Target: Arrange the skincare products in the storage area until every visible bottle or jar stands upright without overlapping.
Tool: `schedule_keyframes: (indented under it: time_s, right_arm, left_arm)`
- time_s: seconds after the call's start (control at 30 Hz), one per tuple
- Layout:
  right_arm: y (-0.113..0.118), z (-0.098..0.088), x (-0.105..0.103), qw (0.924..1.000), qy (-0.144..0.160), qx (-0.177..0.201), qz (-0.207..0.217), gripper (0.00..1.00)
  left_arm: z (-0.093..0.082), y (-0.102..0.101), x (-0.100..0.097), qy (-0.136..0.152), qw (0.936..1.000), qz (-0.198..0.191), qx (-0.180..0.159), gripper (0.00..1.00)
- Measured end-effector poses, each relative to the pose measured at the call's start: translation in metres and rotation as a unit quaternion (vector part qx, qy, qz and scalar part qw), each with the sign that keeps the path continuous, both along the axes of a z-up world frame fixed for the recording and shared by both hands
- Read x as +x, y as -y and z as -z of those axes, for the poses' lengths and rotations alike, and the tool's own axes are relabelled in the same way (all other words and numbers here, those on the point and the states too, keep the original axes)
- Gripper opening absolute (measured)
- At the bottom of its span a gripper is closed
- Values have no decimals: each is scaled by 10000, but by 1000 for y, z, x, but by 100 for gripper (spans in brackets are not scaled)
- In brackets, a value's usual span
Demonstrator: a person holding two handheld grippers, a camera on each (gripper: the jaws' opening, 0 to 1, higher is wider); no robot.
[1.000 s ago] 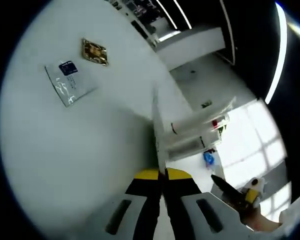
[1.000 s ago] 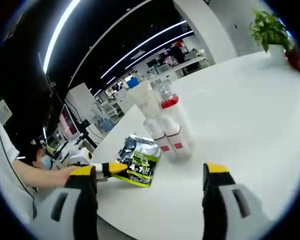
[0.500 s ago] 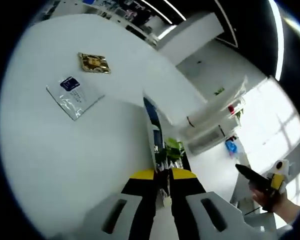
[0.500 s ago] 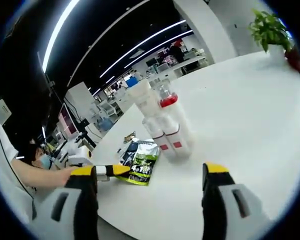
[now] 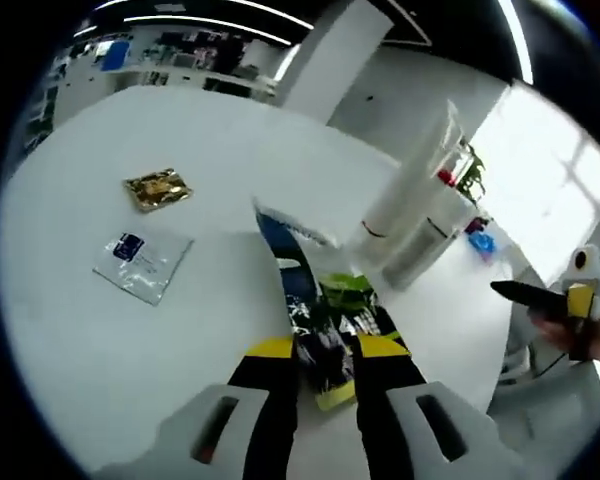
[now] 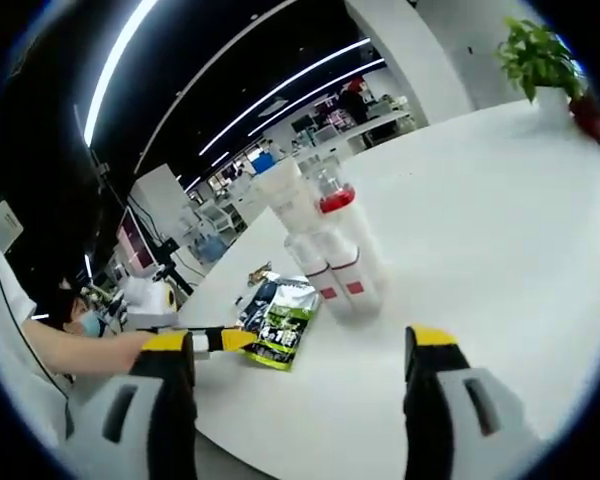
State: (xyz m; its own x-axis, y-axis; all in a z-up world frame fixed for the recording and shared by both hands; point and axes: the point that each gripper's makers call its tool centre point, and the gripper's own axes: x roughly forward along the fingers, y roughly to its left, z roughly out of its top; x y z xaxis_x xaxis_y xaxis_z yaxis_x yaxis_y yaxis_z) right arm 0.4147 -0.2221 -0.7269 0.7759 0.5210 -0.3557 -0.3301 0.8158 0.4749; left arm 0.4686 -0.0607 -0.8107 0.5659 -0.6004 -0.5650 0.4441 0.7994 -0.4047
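On a round white table [image 6: 500,230], the left gripper [image 5: 325,352] pinched the near edge of a flat green, black and blue foil sachet [image 5: 315,300] between its yellow-tipped jaws, the packet lying low over the tabletop and stretching away from the jaws, a hold that looked meant to drag or lift it clear of the containers behind it. In the right gripper view the same sachet [image 6: 280,322] lay at the foot of a tight cluster of tall translucent white bottles with red labels [image 6: 338,262], one of them topped by a red cap [image 6: 329,200], all standing upright and touching or nearly touching one another. The left gripper [image 6: 223,340] reached in from the left in that view, its yellow tip at the sachet's edge. The right gripper [image 6: 292,350] waited with its jaws spread wide and nothing between them, pointed toward the cluster, apparently held ready for whatever needed steadying next. Farther off in the left gripper view, a small gold foil packet [image 5: 157,188] and a clear flat pouch with a dark blue label [image 5: 140,264] lay flat and well apart from each other on the bare table. A potted green plant [image 6: 537,58] stood at the table's far edge. The bottles already appeared upright; the flat packets seemed to be what remained unsettled.
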Motion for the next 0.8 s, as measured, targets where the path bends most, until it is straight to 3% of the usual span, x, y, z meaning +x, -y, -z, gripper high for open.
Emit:
schedule_keyframes:
  time_s: [0.13,0.37,0.6,0.8]
  right_arm:
    - [0,0,0,10000,-1,2,2,87]
    - [0,0,0,10000,0,18,14,87]
    - [0,1,-1,10000,-13,15,6,87]
    - [0,1,-1,10000,-21,4,-2,87]
  left_arm:
    - [2,-3,1,265,9980,263,514,24]
    - [-2,-12,6,880,9841,677,1387,30]
    - [-8,2,16,1316,9688,1280,1663,41]
    - [-3,21,15,1439,9576,1783,1749,46]
